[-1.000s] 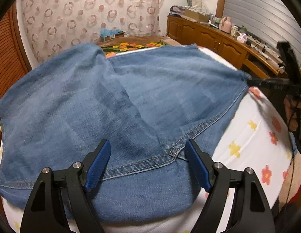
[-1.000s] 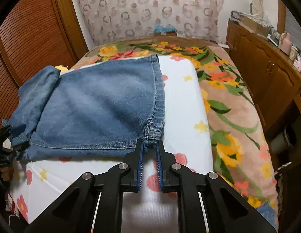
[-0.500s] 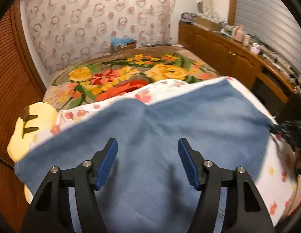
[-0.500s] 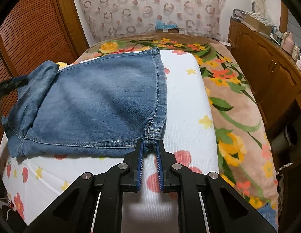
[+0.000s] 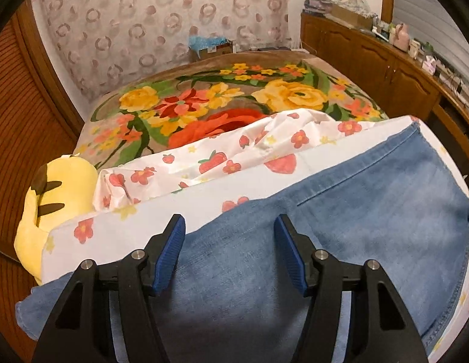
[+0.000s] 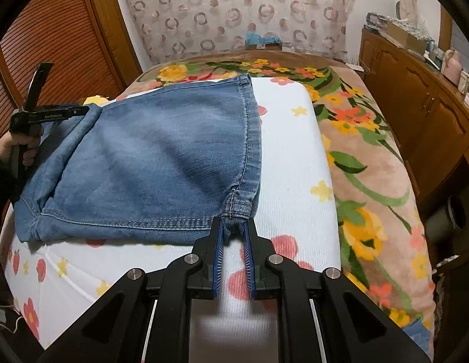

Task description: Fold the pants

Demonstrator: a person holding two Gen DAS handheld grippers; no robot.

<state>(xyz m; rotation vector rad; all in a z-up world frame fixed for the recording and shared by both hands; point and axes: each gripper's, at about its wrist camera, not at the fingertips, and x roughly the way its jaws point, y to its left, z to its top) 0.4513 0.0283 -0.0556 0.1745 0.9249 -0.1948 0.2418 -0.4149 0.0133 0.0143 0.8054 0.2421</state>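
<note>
Folded jeans [image 6: 149, 163] flat on white flowered pad [image 6: 295, 163] atop floral blanket [image 6: 370, 163]. Right gripper [image 6: 234, 230] clenched on near hem corner. Left gripper [image 5: 230, 236] over denim, jaws apart, gripping nothing. Yellow plush toy [image 5: 59, 187] beside pad.

One pair of folded denim pants [image 6: 149, 163], one yellow plush toy [image 5: 53, 199], two grippers, left gripper [image 5: 228, 242] and right gripper [image 6: 234, 233].

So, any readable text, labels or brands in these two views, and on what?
White lettering on the left claw's black arm: too small and blurred to read.
Box at the bed's far end: any print is unreadable.
Items on the cabinet: any labels too small to read.
Jeans: no text visible.
</note>
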